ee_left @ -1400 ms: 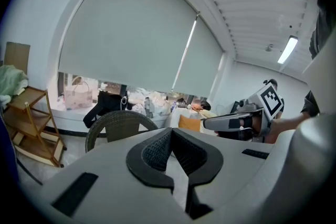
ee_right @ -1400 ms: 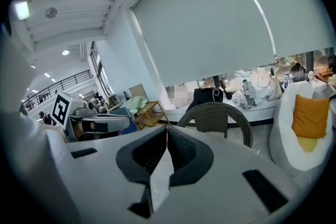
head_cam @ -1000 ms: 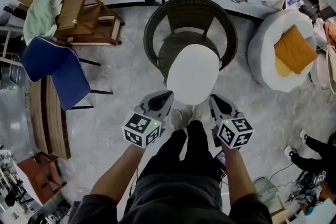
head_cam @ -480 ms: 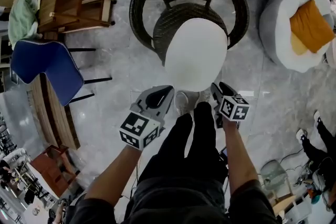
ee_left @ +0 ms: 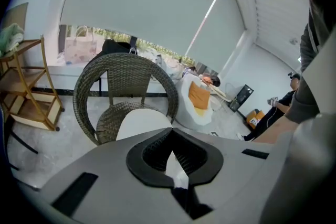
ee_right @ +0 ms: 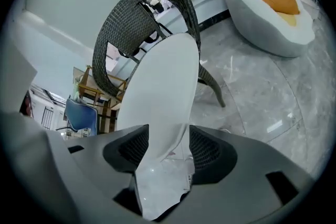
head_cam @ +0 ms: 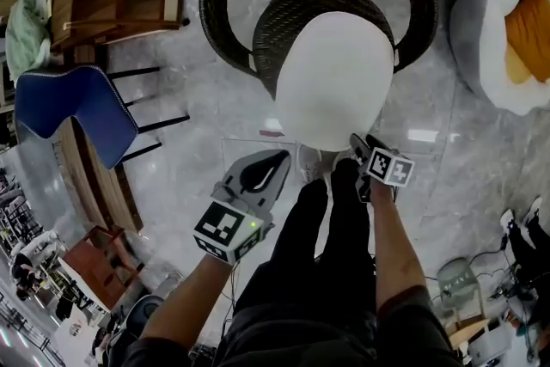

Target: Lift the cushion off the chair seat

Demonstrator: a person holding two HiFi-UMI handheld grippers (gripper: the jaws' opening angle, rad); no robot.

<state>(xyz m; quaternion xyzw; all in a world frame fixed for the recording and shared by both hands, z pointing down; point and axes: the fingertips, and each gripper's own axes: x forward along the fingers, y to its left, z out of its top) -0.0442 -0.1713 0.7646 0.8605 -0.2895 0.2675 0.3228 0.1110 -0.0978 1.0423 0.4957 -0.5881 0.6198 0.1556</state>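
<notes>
While the cushion (head_cam: pixel 333 82) lies on the wicker chair (head_cam: pixel 213 0) seat, its near edge overhangs toward us.
Our right claw (ee_right: pixel 168 132) has just been spreading and stands wide, the cushion's near edge between its pads. Our left claw (ee_left: pixel 171 131) is pressed together, empty, near that edge. Bare floor (head_cam: pixel 198 112) lies open either side of the chair.

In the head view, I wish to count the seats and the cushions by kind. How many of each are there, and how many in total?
Chairs: 2, the wicker chair and the blue chair
Round white lounger: 1
Cushions: 2, the white cushion and the orange cushion
Total: 5
</notes>
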